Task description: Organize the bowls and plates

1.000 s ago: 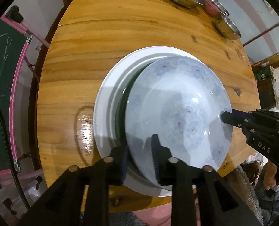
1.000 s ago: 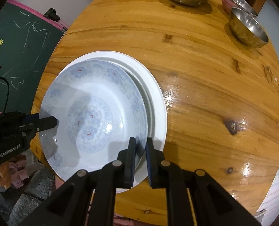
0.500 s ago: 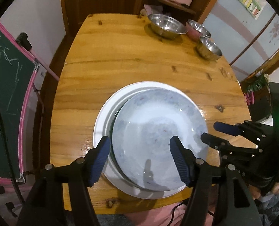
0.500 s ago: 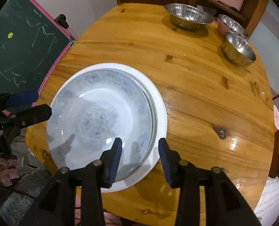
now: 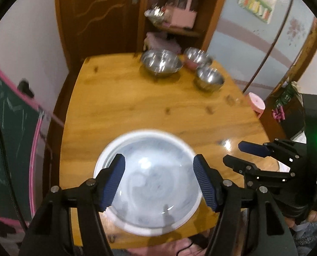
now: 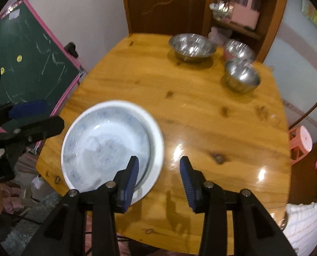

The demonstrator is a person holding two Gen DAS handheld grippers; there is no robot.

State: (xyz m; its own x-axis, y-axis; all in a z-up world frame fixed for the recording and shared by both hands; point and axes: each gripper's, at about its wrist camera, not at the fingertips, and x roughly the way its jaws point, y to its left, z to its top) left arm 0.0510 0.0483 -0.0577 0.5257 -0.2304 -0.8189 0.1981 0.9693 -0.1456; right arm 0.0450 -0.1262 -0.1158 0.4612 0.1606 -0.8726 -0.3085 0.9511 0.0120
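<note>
Both claws let go of the patterned plate and lifted; left gripper is still opening, right gripper apart, both empty. Steel bowls sit far ahead, nearer the right one.

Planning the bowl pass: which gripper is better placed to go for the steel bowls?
Probably right. The right gripper hangs over bare table on the side of the steel bowls; the left gripper, jaws opening, hangs over the plates.
</note>
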